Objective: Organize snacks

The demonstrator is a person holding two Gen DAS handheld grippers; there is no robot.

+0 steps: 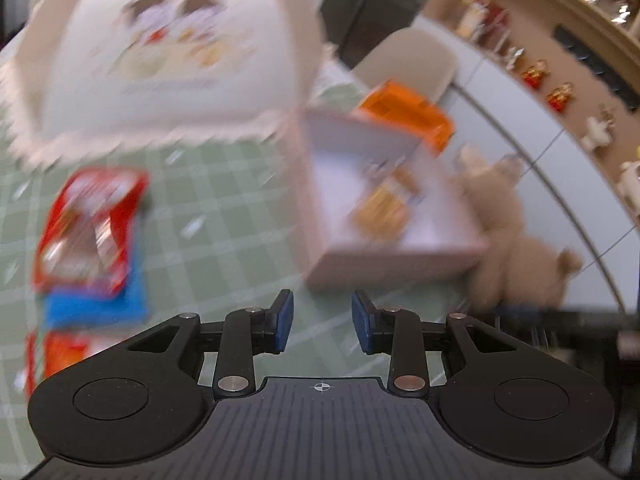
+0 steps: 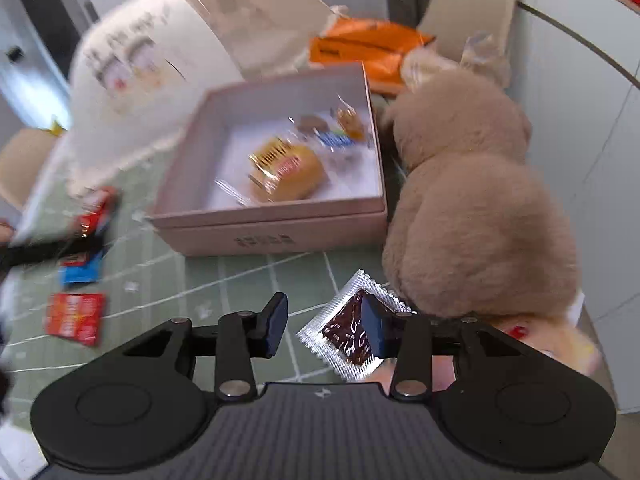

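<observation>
The pink box (image 2: 272,232) sits ahead of the right gripper (image 2: 326,330), beyond its fingertips, with its long front wall running across the view and its open top facing up; inside it lie a gold-wrapped snack (image 2: 286,174), its long axis slanting from near left to far right, and a few smaller wrapped pieces (image 2: 334,132) toward the far right corner. Directly at the right gripper's fingers lies a silver-edged packet with a dark brown centre (image 2: 346,334), turned cornerwise like a diamond so one point aims away toward the box; it rests flat on the green checked cloth (image 2: 240,280). The right-hand fingertip (image 2: 374,330) overlaps the packet's right half, while the left-hand one stands clear of it over bare cloth, so the jaws are parted with a modest gap and nothing is pinched; whether the overlapping pad actually touches the wrapper I cannot tell. A tan plush toy (image 2: 476,216) sits just to the right of those fingers, against the box's right side. The left gripper (image 1: 322,322) hovers with its blue pads (image 1: 285,322) a little apart over cloth, nothing between them. Ahead and to the right of its fingers is the same box (image 1: 400,256), blurred; ahead to the left lies a red snack packet (image 1: 92,224), long axis running away from the fingers, overlapping a blue packet (image 1: 96,308).
</observation>
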